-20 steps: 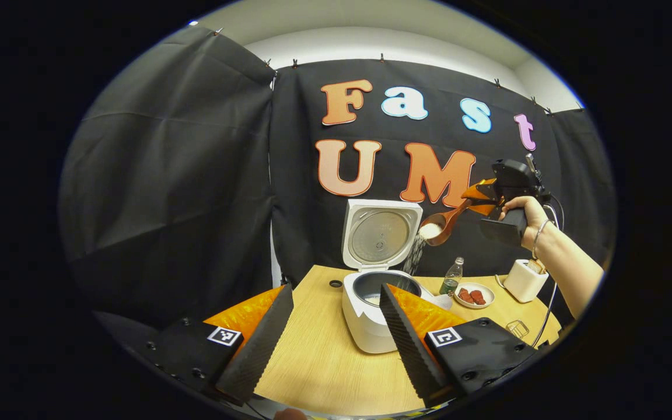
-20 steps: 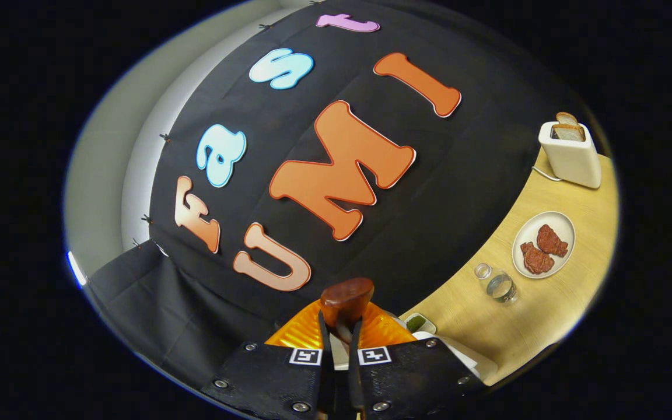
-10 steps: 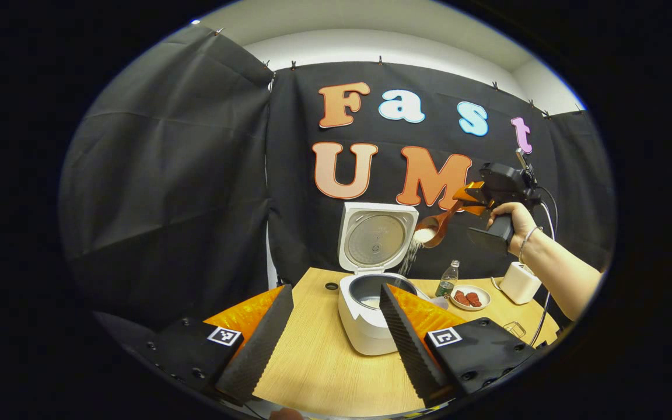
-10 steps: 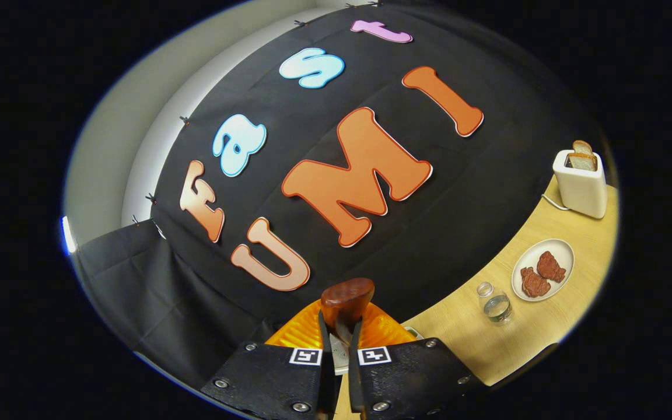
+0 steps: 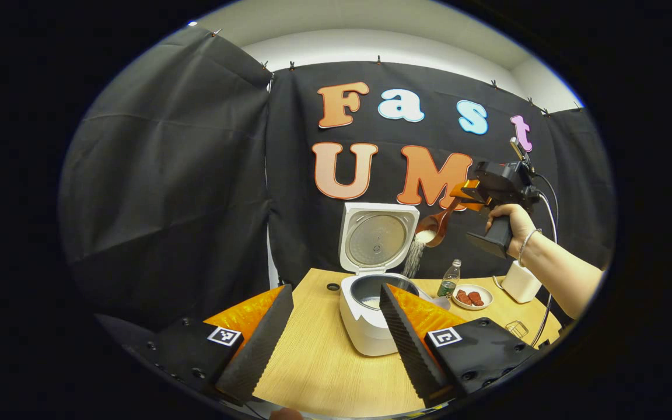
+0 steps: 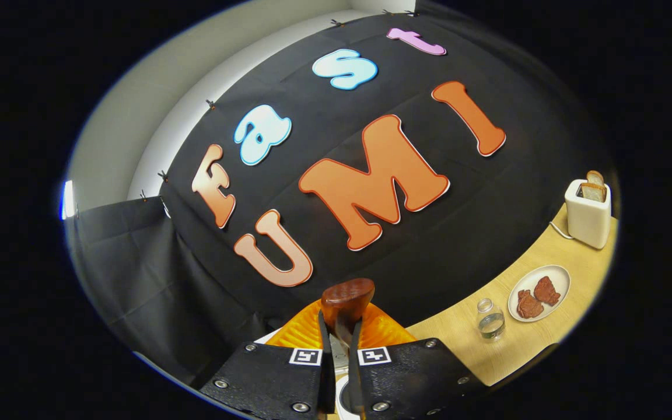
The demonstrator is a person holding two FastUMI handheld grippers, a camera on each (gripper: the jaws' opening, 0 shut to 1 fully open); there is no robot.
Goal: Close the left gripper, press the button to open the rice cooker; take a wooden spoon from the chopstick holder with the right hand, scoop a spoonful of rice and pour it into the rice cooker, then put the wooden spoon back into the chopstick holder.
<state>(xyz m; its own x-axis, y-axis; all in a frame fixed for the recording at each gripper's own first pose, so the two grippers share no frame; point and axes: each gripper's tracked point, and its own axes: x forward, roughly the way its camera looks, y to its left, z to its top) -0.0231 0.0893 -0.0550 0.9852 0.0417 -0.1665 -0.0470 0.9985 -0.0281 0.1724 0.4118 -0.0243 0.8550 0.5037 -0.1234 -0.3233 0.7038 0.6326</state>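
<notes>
We have the spoon (image 5: pixel 438 222) clamped by its handle in the right gripper (image 5: pixel 469 196), right of centre, tipped over the open cooker (image 5: pixel 365 315); rice (image 5: pixel 415 256) streams into the pot. Left gripper (image 5: pixel 330 326) sits spread and empty, bottom centre. Spoon looks light, stiff, smooth — we judge mid-handle grip best.

Even overhead light, sharp focus, strong fisheye bending at edges.

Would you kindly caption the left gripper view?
Right gripper tips spoon, pouring rice into open cooker.
</notes>
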